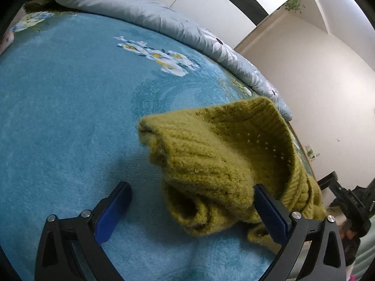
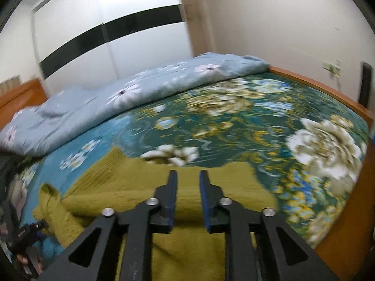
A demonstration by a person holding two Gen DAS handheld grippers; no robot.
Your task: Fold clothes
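A home bedroom — wood-framed bed (image 2: 328,89), floral blanket (image 2: 234,121), rumpled quilt (image 2: 140,93), wardrobe (image 2: 112,35).

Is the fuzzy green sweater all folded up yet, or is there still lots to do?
Not yet. Part of the green sweater is already doubled over in a thick bunch, so folding has begun. Right now neither claw grips it: the left claw stands wide open around that bunch, and the right claw hangs slightly open above the flat part. That spread part on the bed cover still needs folding.

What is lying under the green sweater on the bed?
Under the green sweater lies the blue floral blanket, visible all around it. Whether anything else lies beneath cannot be seen, because the knit covers it.
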